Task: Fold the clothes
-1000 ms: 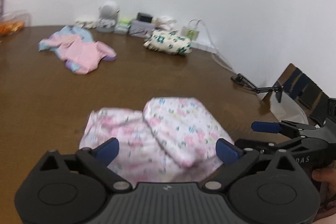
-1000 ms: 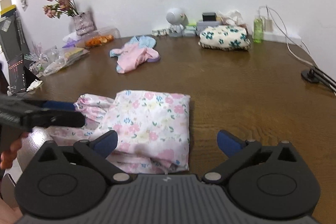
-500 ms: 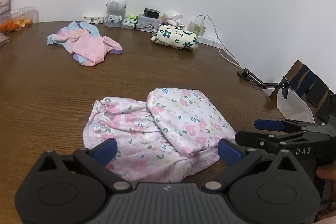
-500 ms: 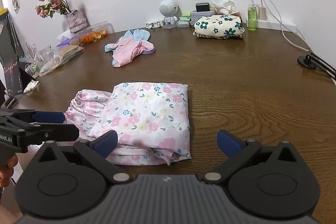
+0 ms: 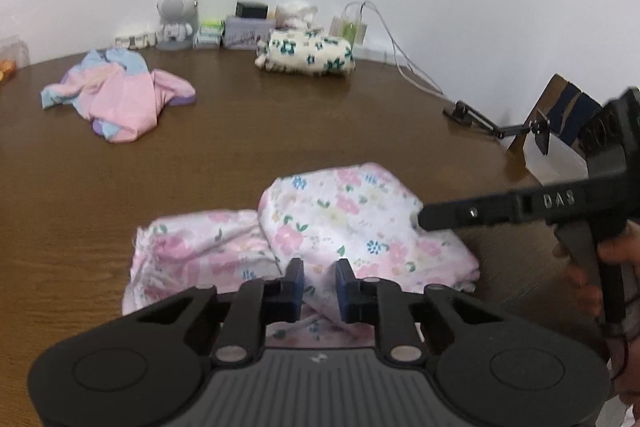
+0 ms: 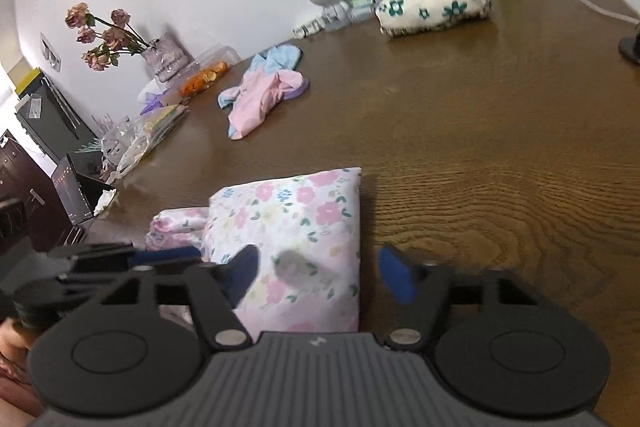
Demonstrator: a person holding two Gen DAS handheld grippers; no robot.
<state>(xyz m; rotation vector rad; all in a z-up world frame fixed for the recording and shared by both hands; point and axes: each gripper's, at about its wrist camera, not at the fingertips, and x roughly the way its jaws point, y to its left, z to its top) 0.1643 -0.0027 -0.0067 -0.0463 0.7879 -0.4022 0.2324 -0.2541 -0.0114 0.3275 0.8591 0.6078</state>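
A pink floral garment (image 5: 340, 223), partly folded, lies on the brown table (image 5: 224, 167) just ahead of both grippers. My left gripper (image 5: 318, 287) is low over its near edge. Its jaws are closing and stand narrow, pinching a ridge of the top fold. In the right wrist view my right gripper (image 6: 320, 277) straddles the near right edge of the floral garment (image 6: 296, 219). Its jaws are closing, with the left pad over the cloth and the right pad over bare table. From the left wrist view, the right gripper's fingers (image 5: 448, 215) rest against the cloth's right side.
A crumpled pink and blue garment (image 5: 116, 95) lies far left. A folded cream bundle with teal flowers (image 5: 308, 53) sits at the back by a white figurine (image 5: 176, 15) and small boxes. A vase of dried flowers (image 6: 164, 55) and plastic bags (image 6: 148, 135) line the left edge.
Both grippers moved forward and down onto the floral garment. The left jaws went from wide to narrow around the fold. The right jaws narrowed and that gripper rolled, tilting its view.
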